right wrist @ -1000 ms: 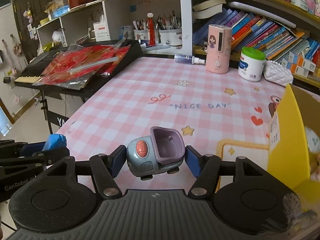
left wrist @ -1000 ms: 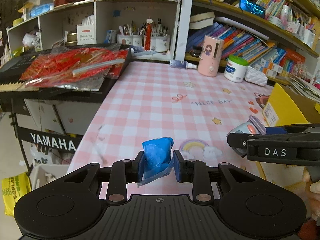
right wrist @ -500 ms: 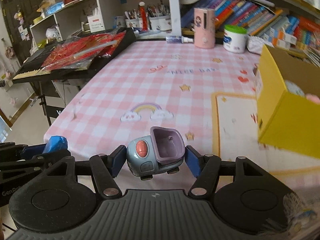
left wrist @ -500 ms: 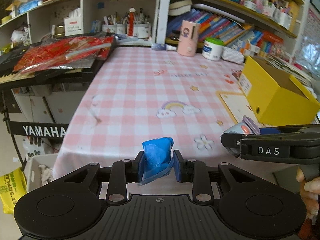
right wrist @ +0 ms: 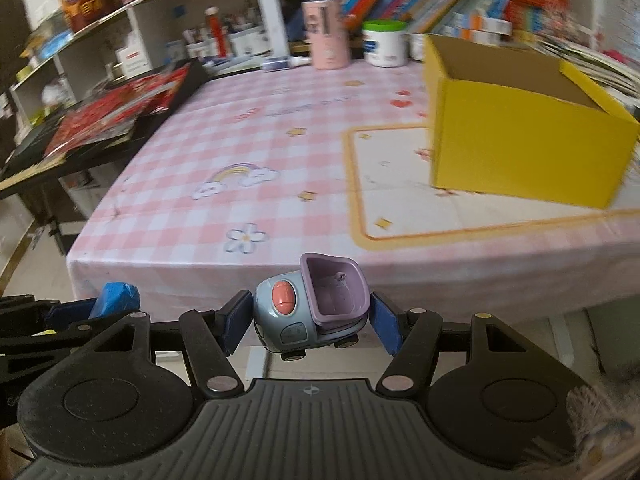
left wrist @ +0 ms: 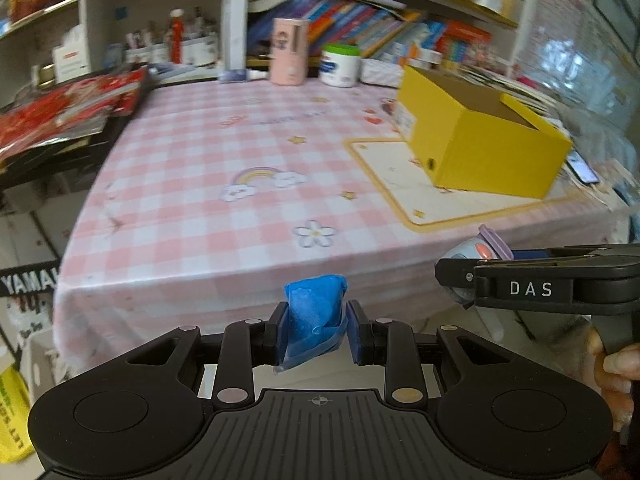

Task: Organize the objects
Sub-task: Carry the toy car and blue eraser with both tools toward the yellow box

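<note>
Two views look forward over a counter [left wrist: 192, 168] covered in a pink checked cloth, seen from just off its near edge. At nine o'clock a black keyboard [right wrist: 100, 132] carries red foil packets, with cluttered shelves [right wrist: 132, 28] behind it at eleven o'clock. Low in the left wrist view, at six o'clock, the left gripper [left wrist: 315, 330] has its jaws clenched on a crumpled blue wrapper [left wrist: 315, 316], held in the air off the counter's front edge. At twelve o'clock, at the back of the counter, stand a pink dispenser [left wrist: 289, 51] and a white tub with a green lid [left wrist: 341, 65]. Further right, the right gripper [right wrist: 310, 322] has its jaws grasping a small grey-blue toy truck [right wrist: 308, 312] with a lilac bucket, also in the air short of the counter. At two o'clock an open yellow box [right wrist: 516, 136] sits on a cream mat [right wrist: 396, 192]; its inside cannot be seen. Judging from this, the job is midway: both things are picked up, neither is put away, and the yellow box is the likely destination. The rest of the counter shows no loose toys.
</note>
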Action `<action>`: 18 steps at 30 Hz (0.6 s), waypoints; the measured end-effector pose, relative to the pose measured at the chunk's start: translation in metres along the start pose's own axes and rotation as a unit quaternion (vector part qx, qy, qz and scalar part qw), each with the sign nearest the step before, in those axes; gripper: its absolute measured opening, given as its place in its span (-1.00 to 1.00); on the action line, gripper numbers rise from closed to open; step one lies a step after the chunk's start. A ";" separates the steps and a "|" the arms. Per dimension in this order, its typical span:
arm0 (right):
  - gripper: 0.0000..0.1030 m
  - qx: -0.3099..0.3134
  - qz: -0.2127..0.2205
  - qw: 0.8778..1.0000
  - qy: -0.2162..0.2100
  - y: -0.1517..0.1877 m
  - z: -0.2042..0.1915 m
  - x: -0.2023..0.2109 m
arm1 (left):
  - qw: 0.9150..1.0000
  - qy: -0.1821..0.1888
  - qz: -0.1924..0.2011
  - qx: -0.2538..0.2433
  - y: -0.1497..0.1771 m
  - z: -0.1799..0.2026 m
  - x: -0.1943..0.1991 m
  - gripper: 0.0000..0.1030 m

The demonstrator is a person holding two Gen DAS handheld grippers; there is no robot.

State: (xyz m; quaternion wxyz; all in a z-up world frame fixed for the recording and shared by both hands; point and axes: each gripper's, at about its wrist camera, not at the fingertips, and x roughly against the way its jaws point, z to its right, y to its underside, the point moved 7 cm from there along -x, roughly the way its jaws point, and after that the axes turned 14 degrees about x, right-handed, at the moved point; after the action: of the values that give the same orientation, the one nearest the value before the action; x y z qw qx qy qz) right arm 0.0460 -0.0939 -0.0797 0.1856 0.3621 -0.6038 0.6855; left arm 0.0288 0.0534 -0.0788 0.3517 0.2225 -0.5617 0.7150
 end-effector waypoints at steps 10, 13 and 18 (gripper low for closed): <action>0.19 -0.050 -0.002 0.997 0.056 0.031 0.046 0.029 | 0.997 0.053 -0.020 -0.052 0.005 0.055 -0.016 -0.47; 0.19 -0.070 -0.003 0.995 0.073 0.039 0.063 0.037 | 0.995 0.067 -0.025 -0.070 0.005 0.073 -0.022 -0.47; 0.19 -0.093 -0.004 0.991 0.096 0.049 0.089 0.047 | 0.991 0.088 -0.035 -0.094 0.006 0.103 -0.033 -0.47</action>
State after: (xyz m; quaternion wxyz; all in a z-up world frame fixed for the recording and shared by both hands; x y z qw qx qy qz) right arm 0.0052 -0.1983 -0.0790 0.2780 0.2781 -0.6430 0.6572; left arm 0.0377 -0.0546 -0.0788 0.4437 0.1438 -0.5848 0.6636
